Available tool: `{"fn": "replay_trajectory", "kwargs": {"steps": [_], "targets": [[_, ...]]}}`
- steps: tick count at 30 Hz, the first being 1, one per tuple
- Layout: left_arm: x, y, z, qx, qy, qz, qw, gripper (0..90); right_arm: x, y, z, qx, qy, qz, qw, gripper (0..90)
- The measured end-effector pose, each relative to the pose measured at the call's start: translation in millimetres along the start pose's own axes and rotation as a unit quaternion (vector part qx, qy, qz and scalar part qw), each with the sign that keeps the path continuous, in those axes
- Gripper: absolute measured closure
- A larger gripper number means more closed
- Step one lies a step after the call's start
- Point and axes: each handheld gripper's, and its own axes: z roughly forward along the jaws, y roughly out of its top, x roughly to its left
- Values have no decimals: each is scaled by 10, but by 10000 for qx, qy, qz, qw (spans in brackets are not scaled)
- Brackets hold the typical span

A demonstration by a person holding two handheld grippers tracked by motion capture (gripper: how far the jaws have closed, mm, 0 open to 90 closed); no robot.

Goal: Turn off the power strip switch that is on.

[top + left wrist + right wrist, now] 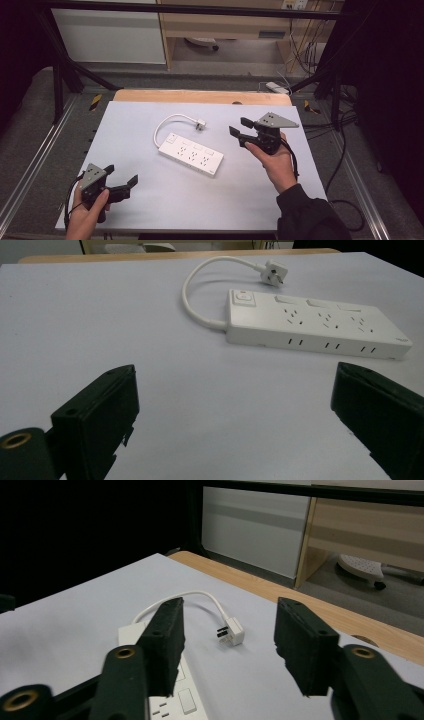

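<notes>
Grey floor, black frame bars, wooden cabinet, white panel, possibly a chair base

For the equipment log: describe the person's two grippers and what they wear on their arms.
Both the left gripper and right gripper are black, with two blocky flat jaws, a grey three-cornered plate on top and a trailing black cable. The right arm wears a dark sleeve.

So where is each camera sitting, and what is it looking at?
High view: above the table, looking down; both hands, left tool, right tool.
Left gripper view: low on the left tool, facing the power strip; own jaws.
Right gripper view: on the right tool, facing the plug; own jaws.
All share the power strip.
</notes>
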Motion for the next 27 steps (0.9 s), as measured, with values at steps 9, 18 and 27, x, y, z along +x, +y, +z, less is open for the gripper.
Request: {"fn": "replay_trajectory", "kwargs": {"steps": [9, 18, 27], "targets": [[-3, 2, 2, 35, -22, -10, 10000, 51, 34, -13, 89, 11, 135, -81, 9999, 749], [-4, 2, 2, 27, -24, -2, 10000, 51, 35, -7, 149, -2, 166, -49, 9999, 873], [-2, 4, 0, 19, -10, 17, 10000, 51, 58, 1, 231, 105, 173, -103, 9997, 900]]}}
